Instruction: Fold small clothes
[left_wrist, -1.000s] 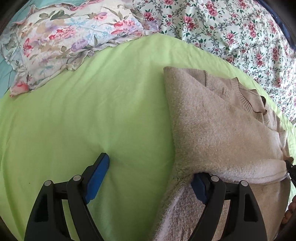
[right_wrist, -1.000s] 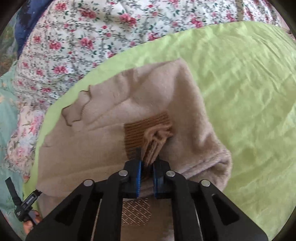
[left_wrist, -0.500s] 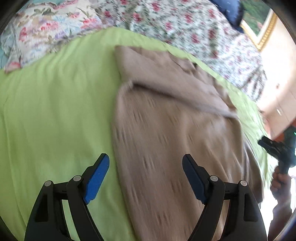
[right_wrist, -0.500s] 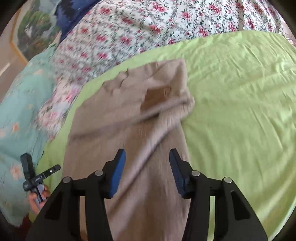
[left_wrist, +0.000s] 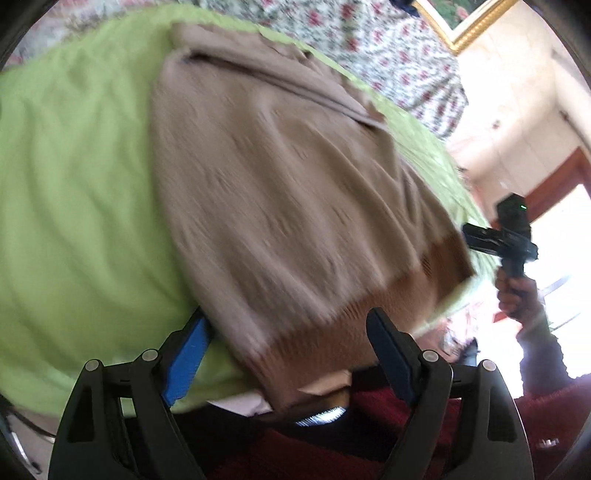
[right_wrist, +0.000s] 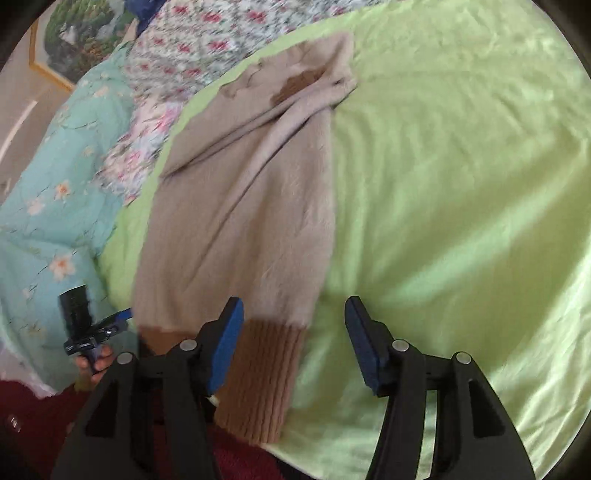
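A beige sweater (left_wrist: 280, 177) lies lengthwise on the green sheet (left_wrist: 74, 184), both sleeves folded across its chest. Its brown ribbed hem (left_wrist: 328, 326) hangs at the bed's near edge. My left gripper (left_wrist: 288, 350) stands open over that hem with nothing between its pads. In the right wrist view the sweater (right_wrist: 240, 221) runs away from me, and the hem (right_wrist: 258, 376) shows between the fingers of my right gripper (right_wrist: 295, 343). Its jaws are opening and the pads do not press on the cloth. Each gripper shows in the other's view, hand-held: right gripper (left_wrist: 480, 236), left gripper (right_wrist: 92, 328).
A floral quilt (right_wrist: 192, 48) and a teal flowered blanket (right_wrist: 55, 184) are bunched beyond the sweater. A gold-framed painting (left_wrist: 469, 18) hangs on the wall behind. The person's dark red clothing (left_wrist: 332, 443) is at the near bed edge. Bare green sheet (right_wrist: 461, 184) spreads right of the sweater.
My right gripper let go of the brown sleeve cuff and opened. Both grippers drew back from the sweater's chest to its hem at the near edge.
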